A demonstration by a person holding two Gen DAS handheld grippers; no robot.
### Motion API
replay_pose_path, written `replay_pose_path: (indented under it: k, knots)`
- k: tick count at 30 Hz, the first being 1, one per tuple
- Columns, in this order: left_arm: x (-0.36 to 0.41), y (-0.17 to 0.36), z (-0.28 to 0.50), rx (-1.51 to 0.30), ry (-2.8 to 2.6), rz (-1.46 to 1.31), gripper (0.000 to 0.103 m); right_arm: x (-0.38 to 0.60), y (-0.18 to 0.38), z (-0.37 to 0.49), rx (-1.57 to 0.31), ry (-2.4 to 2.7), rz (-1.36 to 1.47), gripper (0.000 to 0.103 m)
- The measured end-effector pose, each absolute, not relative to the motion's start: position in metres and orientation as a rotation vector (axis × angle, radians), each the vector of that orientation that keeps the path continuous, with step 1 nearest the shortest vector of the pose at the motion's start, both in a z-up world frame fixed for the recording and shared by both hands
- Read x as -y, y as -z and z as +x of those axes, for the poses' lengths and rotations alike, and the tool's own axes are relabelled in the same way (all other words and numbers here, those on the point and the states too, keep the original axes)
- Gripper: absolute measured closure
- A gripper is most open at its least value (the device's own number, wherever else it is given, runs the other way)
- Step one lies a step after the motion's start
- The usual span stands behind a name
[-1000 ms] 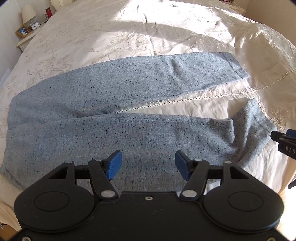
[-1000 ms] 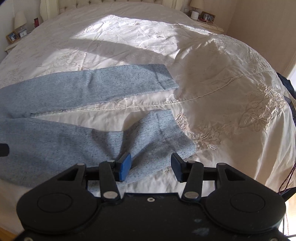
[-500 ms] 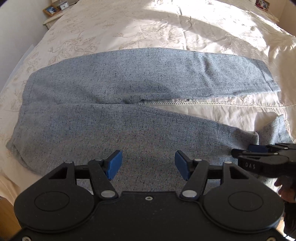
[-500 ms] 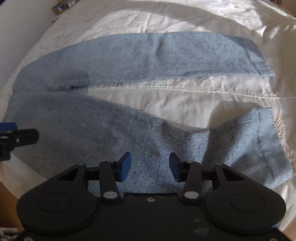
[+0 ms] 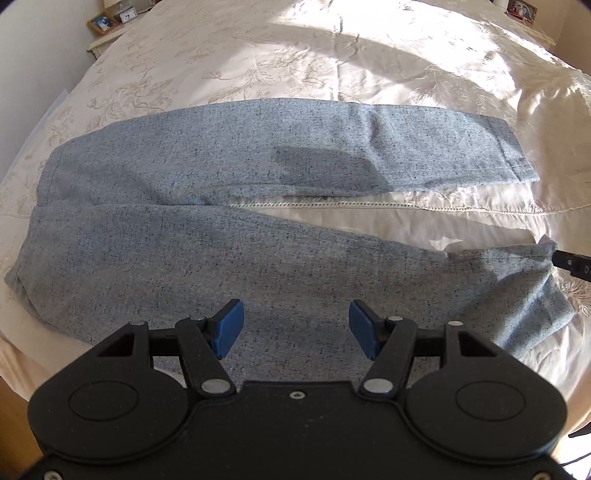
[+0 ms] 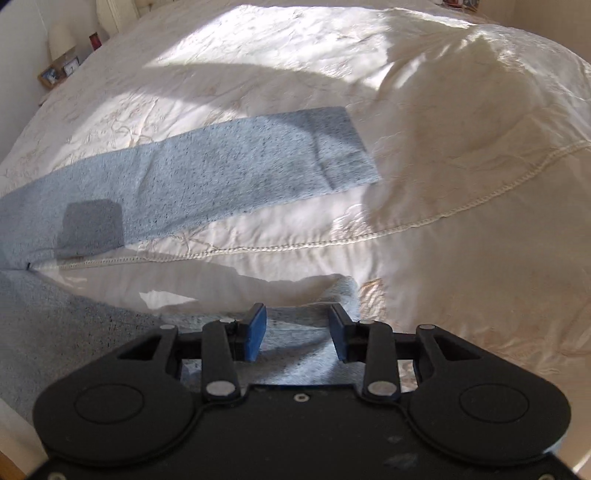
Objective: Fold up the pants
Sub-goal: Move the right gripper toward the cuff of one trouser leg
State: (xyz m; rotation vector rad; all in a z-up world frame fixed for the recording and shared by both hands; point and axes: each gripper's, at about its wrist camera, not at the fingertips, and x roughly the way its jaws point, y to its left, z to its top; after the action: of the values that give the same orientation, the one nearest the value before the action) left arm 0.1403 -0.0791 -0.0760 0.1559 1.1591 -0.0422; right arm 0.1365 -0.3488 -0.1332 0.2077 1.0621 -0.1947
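Grey-blue pants (image 5: 229, 258) lie spread flat across the bed, waistband at the left, both legs running right with a strip of bedspread between them. My left gripper (image 5: 295, 328) hovers open over the near leg, nothing between its blue pads. My right gripper (image 6: 297, 332) sits low over the rumpled cuff (image 6: 317, 306) of the near leg; its jaws are opening, the cuff fabric lies between the pads, and they do not press on it. In the left wrist view the tip of the right gripper (image 5: 572, 262) shows at that cuff. The far leg (image 6: 240, 162) lies flat.
A cream embroidered bedspread (image 5: 332, 55) covers the bed, with a stitched seam (image 6: 406, 229) running under the legs. A bedside table with a photo frame (image 5: 101, 23) and clock stands at the back left. The bed's near edge (image 5: 14, 373) drops off at lower left.
The right gripper has swung right and dropped down onto the near leg's cuff. The left gripper has shifted a little along the near leg; the pants lie as before.
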Motion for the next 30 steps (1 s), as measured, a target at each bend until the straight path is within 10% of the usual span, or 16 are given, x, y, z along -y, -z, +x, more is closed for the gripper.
replay_pose_path:
  k: [15,17,19,30]
  knots:
    - [0.097,0.069,0.128,-1.136,0.041,0.17,0.038,0.372,0.177,0.098,-1.203,0.072,0.354,0.056]
    - [0.096,0.07,0.129,-1.135,0.037,0.164,0.038,0.368,0.176,0.101,-1.207,0.081,0.379,0.06]
    - [0.097,0.072,0.13,-1.135,0.031,0.166,0.038,0.365,0.167,0.102,-1.214,0.079,0.4,0.099]
    - [0.121,0.104,0.124,-1.108,0.117,0.259,0.038,0.387,0.147,0.061,-1.229,0.298,0.386,0.1]
